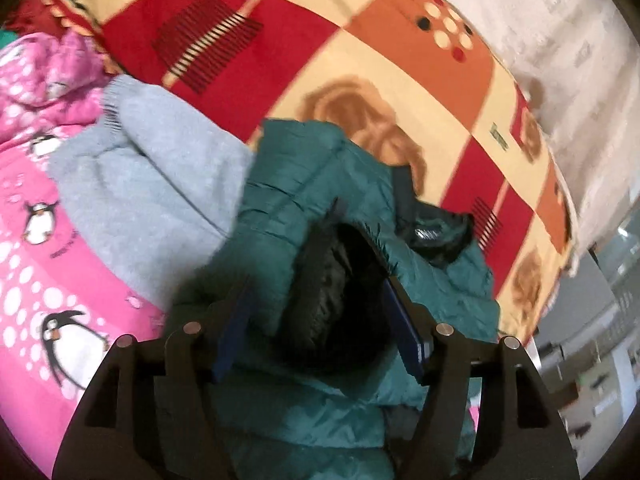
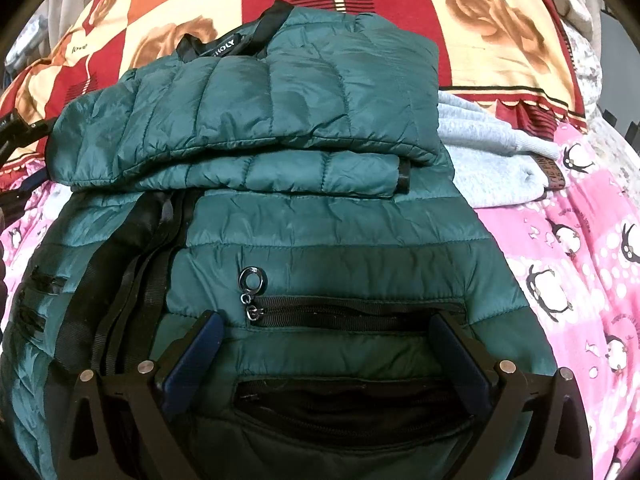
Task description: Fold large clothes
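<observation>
A: What takes up most of both views?

B: A bedspread (image 2: 500,52) in red, orange and cream blocks with brown roses, and over its near part a pink penguin-print blanket (image 2: 580,264). On these lies the teal quilted puffer jacket (image 2: 320,216), the garment being folded. Its sleeves are laid across the upper body, one over the other, with the black collar label toward the far side.

A: Anything beside it?

B: A grey knit sweater (image 1: 148,184) lies just beside the jacket, touching its edge, partly on the pink blanket.

A: How does the right gripper stand?

B: The right gripper (image 2: 324,344) points forward and down over the jacket's lower front. Its jaws are spread wide, the blue-padded fingers (image 2: 192,356) resting against the fabric on either side of a black pocket zipper (image 2: 344,312). Nothing is pinched between them. A ring-shaped zipper pull (image 2: 253,280) lies just past the left finger.

A: And the left?

B: The left gripper (image 1: 316,288) is tilted down at the jacket's edge, that view being blurred. Its jaws are apart, and a bunched fold of the jacket showing its black lining (image 1: 336,300) fills the gap between them. Whether they press on it cannot be told.
</observation>
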A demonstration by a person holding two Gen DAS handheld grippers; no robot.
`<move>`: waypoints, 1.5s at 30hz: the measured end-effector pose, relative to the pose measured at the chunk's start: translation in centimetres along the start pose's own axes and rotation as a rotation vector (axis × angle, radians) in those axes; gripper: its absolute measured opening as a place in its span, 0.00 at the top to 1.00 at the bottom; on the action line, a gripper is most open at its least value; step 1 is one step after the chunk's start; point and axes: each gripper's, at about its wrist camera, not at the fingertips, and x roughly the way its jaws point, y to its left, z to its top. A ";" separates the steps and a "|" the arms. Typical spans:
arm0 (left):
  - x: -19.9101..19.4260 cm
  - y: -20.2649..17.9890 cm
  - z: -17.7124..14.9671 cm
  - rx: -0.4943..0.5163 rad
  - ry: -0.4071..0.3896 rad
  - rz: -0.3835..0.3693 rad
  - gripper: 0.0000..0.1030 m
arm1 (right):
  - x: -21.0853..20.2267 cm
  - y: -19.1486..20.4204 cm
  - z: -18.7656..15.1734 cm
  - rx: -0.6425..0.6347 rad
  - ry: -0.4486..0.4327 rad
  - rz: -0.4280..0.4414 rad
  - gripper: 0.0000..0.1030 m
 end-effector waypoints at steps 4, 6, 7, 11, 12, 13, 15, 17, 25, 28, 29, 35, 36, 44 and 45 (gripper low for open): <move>-0.3 0.6 0.1 -0.044 -0.018 0.012 0.36 | 0.0 0.0 0.0 0.000 -0.001 -0.001 0.01; 0.5 0.0 -0.3 -0.018 0.034 -0.045 0.36 | 0.0 0.0 0.0 -0.001 -0.003 -0.001 0.01; 1.1 -0.7 -0.7 0.014 0.065 -0.062 0.36 | 0.0 0.0 0.0 -0.002 -0.003 0.000 0.01; 3.5 -2.7 -2.3 0.134 0.179 -0.054 0.36 | -0.1 -0.1 0.0 -0.001 -0.009 0.001 0.01; 3.9 -2.8 -2.6 0.151 0.185 -0.027 0.36 | -0.1 -0.1 0.0 -0.001 -0.010 0.000 0.01; 4.1 -2.7 -2.8 0.162 0.181 0.001 0.41 | 0.0 -0.1 0.0 -0.002 -0.010 0.001 0.01; 4.5 -2.3 -2.8 0.168 0.191 0.028 0.77 | 0.0 -0.1 0.1 -0.005 -0.008 -0.002 0.01; 4.7 -1.8 -2.7 0.151 0.212 0.022 0.88 | 0.0 0.0 0.2 -0.004 0.003 -0.007 0.01; 4.2 -0.7 -1.6 0.128 0.209 0.051 0.93 | 0.2 -0.3 0.9 -0.044 0.042 0.016 0.01; 4.9 -1.2 -2.3 0.165 0.246 0.096 0.87 | 0.4 -0.9 0.8 -0.010 0.029 0.023 0.01; 4.5 -1.5 -2.3 0.172 0.233 0.113 0.84 | 0.5 -1.1 0.9 -0.010 0.047 0.031 0.01; -0.8 -2.3 -0.4 0.156 -0.043 0.262 0.44 | -3.1 -5.2 4.3 0.143 -0.128 0.019 0.04; -1.6 -2.5 -0.1 0.157 -0.109 0.276 0.38 | -3.6 -6.2 5.3 0.186 -0.177 0.051 0.04; 1.2 -7.5 -0.8 0.396 -0.110 0.155 0.38 | -0.2 -6.2 12.5 0.114 -0.219 0.102 0.04; 1.9 -8.0 -1.1 0.421 -0.097 0.147 0.38 | 0.0 -5.4 13.1 0.070 -0.253 0.138 0.10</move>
